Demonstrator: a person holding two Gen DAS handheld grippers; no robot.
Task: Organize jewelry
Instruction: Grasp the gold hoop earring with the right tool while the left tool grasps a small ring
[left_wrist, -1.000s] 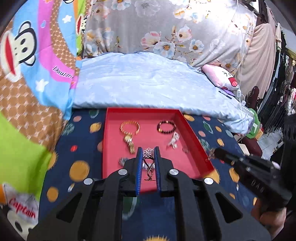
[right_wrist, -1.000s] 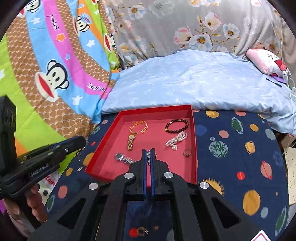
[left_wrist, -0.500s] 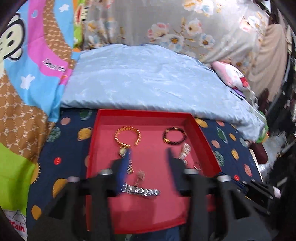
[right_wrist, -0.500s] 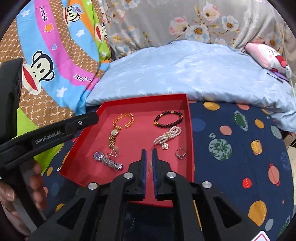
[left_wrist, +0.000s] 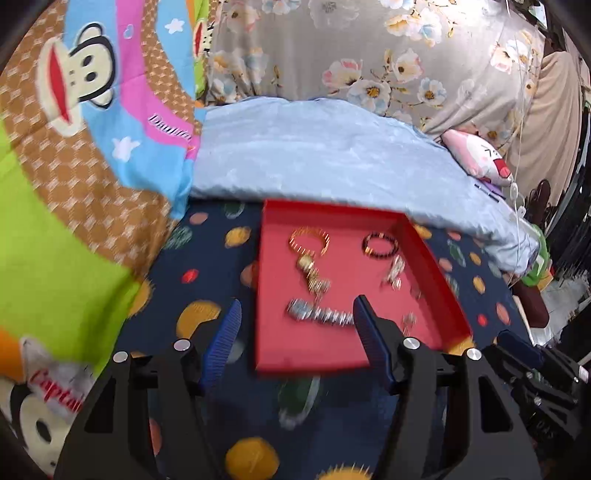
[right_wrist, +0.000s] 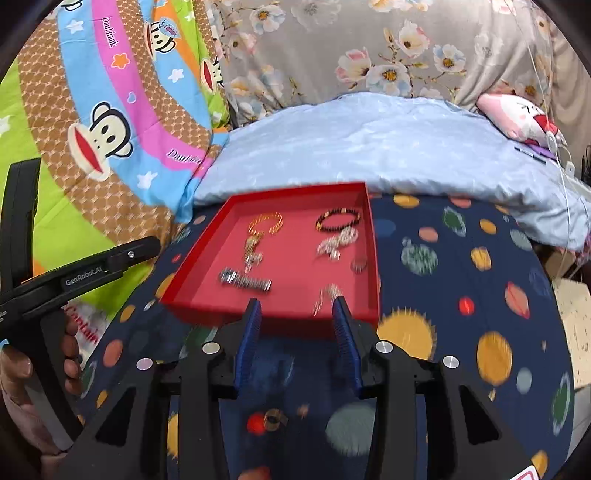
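Observation:
The red tray (left_wrist: 436, 266) (right_wrist: 192, 258) lies on the dark planet-print cloth. In it are a gold bracelet (left_wrist: 309, 240), a dark bead bracelet (right_wrist: 338, 219), a pearl bracelet (right_wrist: 338, 242), a silver watch (left_wrist: 319, 314) (right_wrist: 245, 282), a ring (right_wrist: 358, 265) and a thin necklace (right_wrist: 327, 295) near the front right corner. My left gripper (left_wrist: 295, 321) hovers over the tray's near left corner, jaws opening, nothing between them. At the tray's near edge my right gripper (right_wrist: 295, 314) is also opening and empty. All the jewelry is motion-blurred.
A pale blue quilt (left_wrist: 332, 155) lies behind the tray, with floral fabric (right_wrist: 369, 44) further back. Monkey-print bedding (left_wrist: 81, 147) fills the left side. A pink plush pillow (right_wrist: 517, 118) and cables sit at the far right. A hand (right_wrist: 22, 373) holds the left gripper.
Both grippers have gone from shut to open and drawn back toward the tray's near edge. The thin necklace they held between them now lies in the tray's front right.

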